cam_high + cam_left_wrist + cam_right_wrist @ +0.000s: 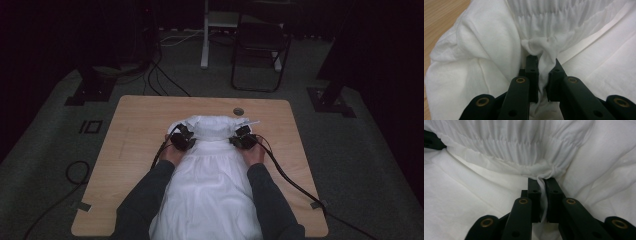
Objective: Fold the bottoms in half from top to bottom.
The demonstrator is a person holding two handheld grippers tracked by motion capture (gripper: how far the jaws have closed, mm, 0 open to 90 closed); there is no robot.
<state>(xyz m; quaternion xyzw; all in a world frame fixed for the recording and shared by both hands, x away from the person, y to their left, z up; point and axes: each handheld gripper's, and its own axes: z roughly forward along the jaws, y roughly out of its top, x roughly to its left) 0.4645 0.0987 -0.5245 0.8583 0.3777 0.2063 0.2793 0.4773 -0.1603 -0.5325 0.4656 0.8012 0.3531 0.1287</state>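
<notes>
A white garment (207, 175) with a gathered elastic band lies on the wooden table (135, 125), reaching from the near edge to the middle. Its far part is bunched into a heap (212, 127). My left gripper (186, 136) is shut on a pinch of the white garment (541, 50) at the left end of the gathered band. At the band's right end, my right gripper (241, 136) is shut on a thin fold of the white garment (542, 173). In each gripper view the cloth runs down between the black jaws.
A round grommet hole (238, 111) sits in the table near its far edge. Cables (292, 180) trail from both grippers over the table. A folding chair (260, 45) and stand legs are on the floor beyond the table.
</notes>
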